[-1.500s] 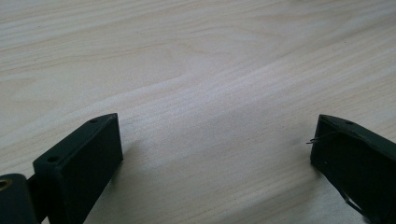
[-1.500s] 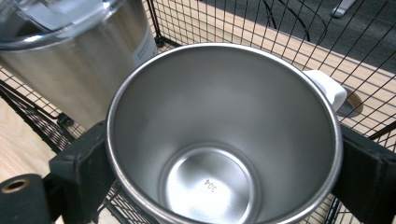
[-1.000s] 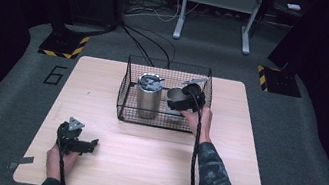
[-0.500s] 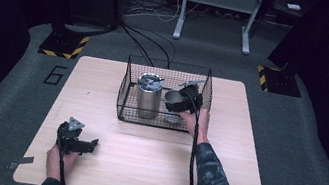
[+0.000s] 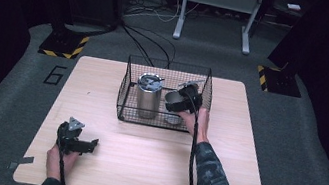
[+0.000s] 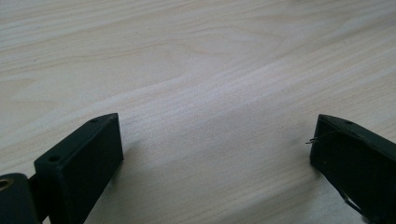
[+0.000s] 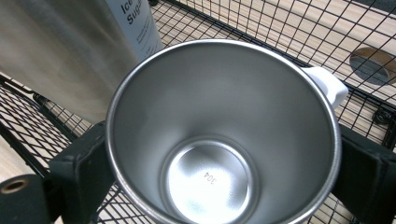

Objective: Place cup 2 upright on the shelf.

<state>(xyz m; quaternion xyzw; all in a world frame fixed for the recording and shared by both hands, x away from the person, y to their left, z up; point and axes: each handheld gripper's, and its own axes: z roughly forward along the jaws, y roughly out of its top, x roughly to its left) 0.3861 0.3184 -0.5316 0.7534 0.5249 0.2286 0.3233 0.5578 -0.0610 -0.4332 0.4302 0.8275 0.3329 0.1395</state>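
Note:
A steel cup [image 7: 219,140] with a white handle [image 7: 329,86] sits between the jaws of my right gripper [image 7: 224,163], which presses on both its sides from above. The cup is inside the black wire basket [image 5: 124,91], on its right side, and my right gripper [image 5: 178,106] points down into it. I cannot tell whether the cup touches the basket floor. A tall steel tumbler [image 5: 148,95] with a lid stands upright in the left part of the basket, its wall [image 7: 60,51] close beside the cup. My left gripper [image 5: 93,145] rests open on the table [image 5: 151,161], with bare wood [image 6: 215,93] between its jaws.
The basket stands at the back middle of the wooden table. The right arm's cable [image 5: 193,153] trails across the table towards the front edge. Dark floor with cables and a metal stand [image 5: 217,10] lies beyond the table.
My right gripper has shifted only slightly over the right side of the basket. The left gripper has not moved.

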